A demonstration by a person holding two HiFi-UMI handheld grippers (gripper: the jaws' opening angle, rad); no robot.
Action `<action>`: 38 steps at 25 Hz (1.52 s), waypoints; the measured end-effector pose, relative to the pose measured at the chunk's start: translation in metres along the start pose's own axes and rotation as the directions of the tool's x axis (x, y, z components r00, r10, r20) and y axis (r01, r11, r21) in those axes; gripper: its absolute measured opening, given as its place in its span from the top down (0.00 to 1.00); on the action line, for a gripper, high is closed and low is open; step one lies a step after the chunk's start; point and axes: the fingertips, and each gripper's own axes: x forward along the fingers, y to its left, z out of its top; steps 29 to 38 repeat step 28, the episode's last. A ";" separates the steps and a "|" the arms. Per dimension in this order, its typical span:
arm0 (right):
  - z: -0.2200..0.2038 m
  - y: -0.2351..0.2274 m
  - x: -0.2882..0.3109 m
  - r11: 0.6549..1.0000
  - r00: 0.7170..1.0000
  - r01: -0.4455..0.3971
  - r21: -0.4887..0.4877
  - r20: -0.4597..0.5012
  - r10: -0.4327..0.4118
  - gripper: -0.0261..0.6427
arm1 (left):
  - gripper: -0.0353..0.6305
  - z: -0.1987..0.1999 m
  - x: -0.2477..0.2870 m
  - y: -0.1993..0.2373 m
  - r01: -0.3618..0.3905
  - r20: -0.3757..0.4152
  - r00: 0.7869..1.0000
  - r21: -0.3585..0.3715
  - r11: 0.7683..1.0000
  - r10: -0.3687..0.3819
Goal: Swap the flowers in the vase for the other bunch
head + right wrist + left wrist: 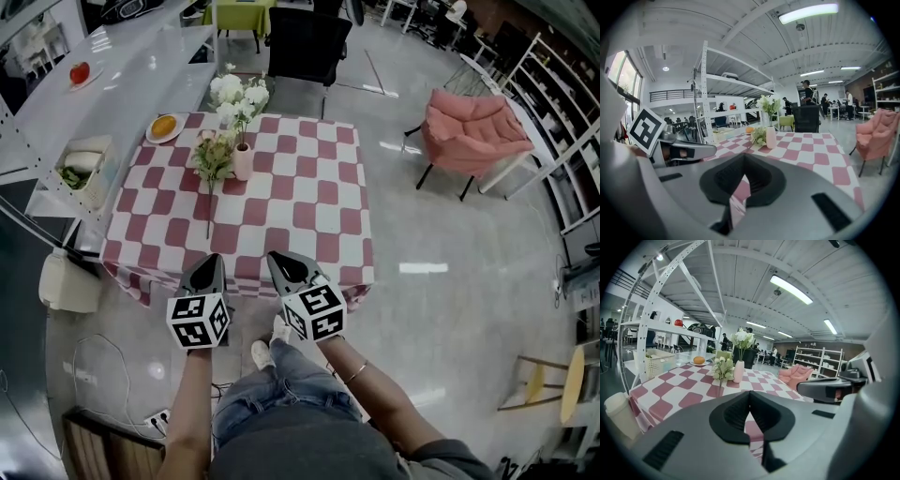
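In the head view, the vase [243, 161] stands in the upper left part of the table [309, 216], with white flowers [239, 94] upright in it. A second bunch [213, 157] lies flat on the cloth just left of the vase, its stem pointing toward the bottom of the frame. The left gripper [217, 257] and the right gripper [273, 256] are low in the centre, side by side over the near table edge, well apart from the vase and both bunches. In the left gripper view, the jaws of this gripper [750, 397] are pressed together with nothing between them; the vase [738, 371] and the lying bunch [723, 368] appear small, above the jaw tips and slightly left of centre. In the right gripper view, the jaws [743, 161] are also together and empty, and the vase [771, 137] is above them, a little right of centre, with the bunch [759, 136] close at its left. I judge that no flower is in hand now. One bunch in the vase and one on the cloth fits a stage where the white flowers must yet come out, and equally a stage where they were put in and the other bunch laid down; the pictures do not decide. If a stem is to be taken, the jaws must part and reach across the table.
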 end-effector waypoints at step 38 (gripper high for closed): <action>0.010 0.017 -0.007 0.998 1.000 -0.025 0.060 0.010 0.025 0.95 | 0.92 0.003 -0.036 0.012 -0.014 0.048 0.999 0.009 1.000 0.014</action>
